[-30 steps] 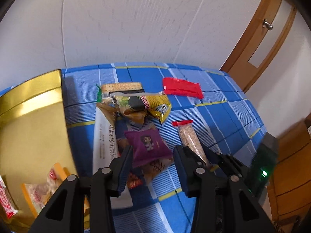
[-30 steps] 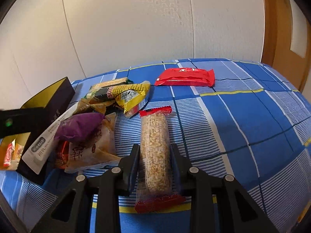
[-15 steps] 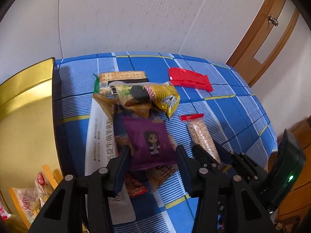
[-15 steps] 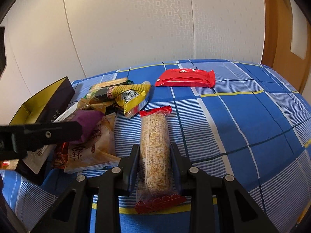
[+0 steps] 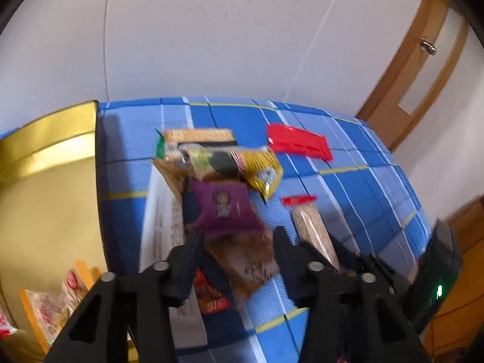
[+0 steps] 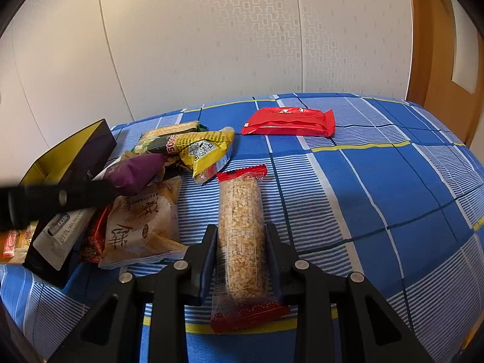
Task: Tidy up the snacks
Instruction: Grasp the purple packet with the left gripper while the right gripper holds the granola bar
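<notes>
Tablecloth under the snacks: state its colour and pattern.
The tablecloth is a blue plaid with white stripes and thin yellow lines, clearest in the right wrist view.

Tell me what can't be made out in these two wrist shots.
- Left wrist view: motion blur smears the purple packet; its print is unreadable.
- Left wrist view: the gold box runs off the left edge.
- Right wrist view: the left gripper covers the pile's left side; its jaws are unseen here.
</notes>
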A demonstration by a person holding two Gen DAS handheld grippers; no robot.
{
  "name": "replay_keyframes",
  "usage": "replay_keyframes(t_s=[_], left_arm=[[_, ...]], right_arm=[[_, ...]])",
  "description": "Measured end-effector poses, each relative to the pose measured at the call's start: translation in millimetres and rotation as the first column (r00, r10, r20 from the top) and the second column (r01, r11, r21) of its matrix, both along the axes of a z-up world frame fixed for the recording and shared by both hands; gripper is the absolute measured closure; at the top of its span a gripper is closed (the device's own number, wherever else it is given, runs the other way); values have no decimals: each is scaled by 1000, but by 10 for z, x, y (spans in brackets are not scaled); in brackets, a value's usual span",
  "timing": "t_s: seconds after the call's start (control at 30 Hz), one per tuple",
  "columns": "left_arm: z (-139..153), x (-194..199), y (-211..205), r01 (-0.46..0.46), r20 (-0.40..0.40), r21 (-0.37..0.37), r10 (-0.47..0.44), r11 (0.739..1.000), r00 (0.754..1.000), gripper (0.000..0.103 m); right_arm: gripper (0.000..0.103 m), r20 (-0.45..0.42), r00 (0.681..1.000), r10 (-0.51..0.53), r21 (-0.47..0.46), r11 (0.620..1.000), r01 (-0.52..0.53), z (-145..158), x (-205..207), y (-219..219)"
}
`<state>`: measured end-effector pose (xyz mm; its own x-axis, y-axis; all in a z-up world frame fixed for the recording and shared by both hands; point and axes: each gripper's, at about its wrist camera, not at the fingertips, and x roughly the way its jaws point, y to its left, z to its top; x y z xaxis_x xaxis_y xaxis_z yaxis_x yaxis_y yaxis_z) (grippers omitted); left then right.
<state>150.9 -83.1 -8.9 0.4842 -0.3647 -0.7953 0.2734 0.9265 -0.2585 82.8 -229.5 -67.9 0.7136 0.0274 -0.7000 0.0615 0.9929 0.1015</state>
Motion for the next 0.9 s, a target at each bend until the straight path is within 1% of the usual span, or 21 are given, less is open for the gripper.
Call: replay_keyframes(t_s=[0.07,0.13,0.17,0.2,0.23,0.27,0.33,0.4,0.43,0.47,0.5,0.53,0.57,0.63,0.77,0.9], left_arm=[[9,109,-33,-23,-2,27,23,999,1000,50],[7,200,-65,-35,3,54,35,998,999,43],[3,238,-89,-36,12,69,35,997,999,37],[-1,258,-106,-34,18,85,32,996,999,32],[-16,282,-130,-33,32,114,29,993,999,32],[-34,304,-142,-29,38,127,24,991,999,32],[-92,329,-164,10,25,113,-13,994,1000,32],[-146,329,-178,27,13,110,-29,994,1000,32],[-171,316,-179,26,22,119,-29,993,999,33],[-173,297,-184,28,37,123,-33,992,999,39],[-176,278,-187,36,49,122,-42,992,998,51],[-186,270,-194,46,49,125,-52,991,997,56],[-207,270,-197,54,38,125,-59,991,998,59],[-229,254,-184,65,27,112,-68,992,997,59],[-215,177,-150,66,55,111,-72,992,996,61],[-162,81,-65,54,66,70,-59,996,996,62]], right_arm=[[72,0,1000,0,0,1000,0,1,0,0],[72,0,1000,0,1,1000,0,3,0,0],[72,0,1000,1,0,1000,-1,3,0,1],[72,0,1000,0,-1,1000,0,3,0,0],[72,0,1000,0,0,1000,0,3,0,1],[72,0,1000,0,0,1000,0,2,0,1],[72,0,1000,0,0,1000,0,2,1,3],[72,1,1000,0,1,1000,0,1,1,3],[72,1,1000,0,2,1000,0,2,2,2],[72,1,1000,0,3,1000,0,4,3,1],[72,1,1000,0,4,1000,0,5,4,0],[72,1,1000,-1,4,1000,1,6,4,-2],[72,1,1000,0,4,1000,0,6,5,-2],[72,1,1000,0,3,1000,0,6,6,-2],[72,2,1000,0,4,1000,0,5,6,-2],[72,2,1000,0,4,1000,0,4,7,-1]])
